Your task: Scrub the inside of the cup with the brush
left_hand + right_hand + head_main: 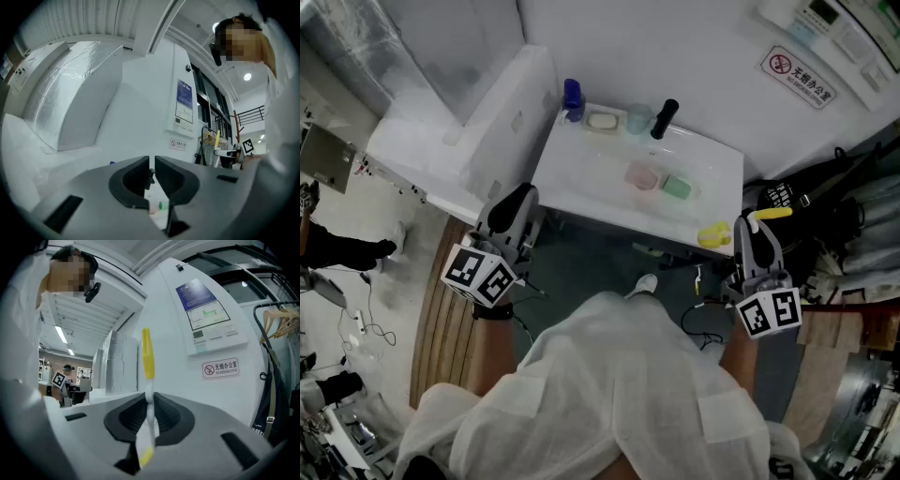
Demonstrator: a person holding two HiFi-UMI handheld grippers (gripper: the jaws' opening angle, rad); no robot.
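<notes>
A pink cup (pixel 642 175) and a green cup (pixel 677 186) lie in the white sink (pixel 581 178) ahead of me. My right gripper (pixel 750 231) hangs before the sink's right corner, shut on a brush (pixel 772 214) with a white and yellow handle. In the right gripper view the brush (pixel 148 357) stands upright between the closed jaws of that gripper (pixel 151 411). My left gripper (pixel 518 199) is held at the sink's left front corner, shut with nothing in it. In the left gripper view its jaws (pixel 152 176) meet, and the green cup (pixel 162 205) peeks below them.
A blue bottle (pixel 573 97), a soap dish (pixel 602 120), a pale cup (pixel 638 119) and a black tap (pixel 664 118) line the sink's back edge. A yellow object (pixel 713 234) sits on the front right rim. Dark bags (pixel 787 192) hang at the right.
</notes>
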